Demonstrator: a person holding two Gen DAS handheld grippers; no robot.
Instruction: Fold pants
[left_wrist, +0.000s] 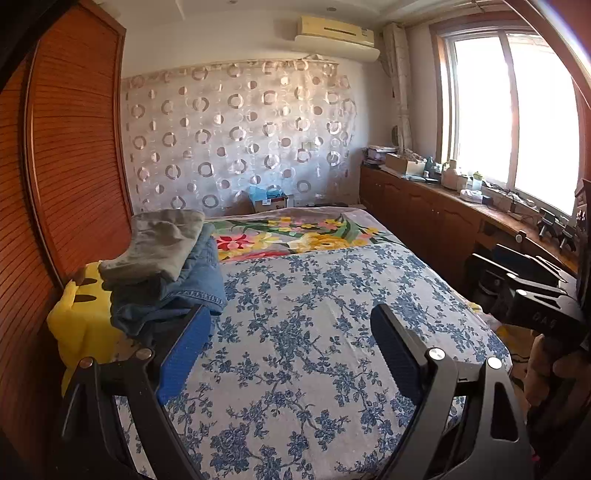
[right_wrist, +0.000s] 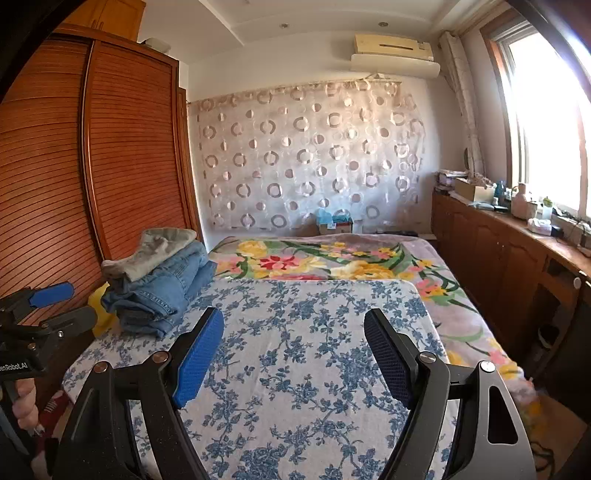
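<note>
Both grippers, left (left_wrist: 291, 354) and right (right_wrist: 293, 356), fingers spread, nothing held. Pants stack (right_wrist: 162, 280) on bed (right_wrist: 295, 369): denim judged heavy, limp; waistband grasp advised.

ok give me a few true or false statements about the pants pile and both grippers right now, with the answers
1. The left gripper is open and holds nothing. True.
2. The grey pants lie under the blue jeans. False: the grey pair is on top.
3. The pile sits at the bed's left edge, by the wooden wardrobe. True.
4. The right gripper is shut on the jeans. False: it is open and empty.
5. A yellow cushion lies beside the pile. True.
</note>
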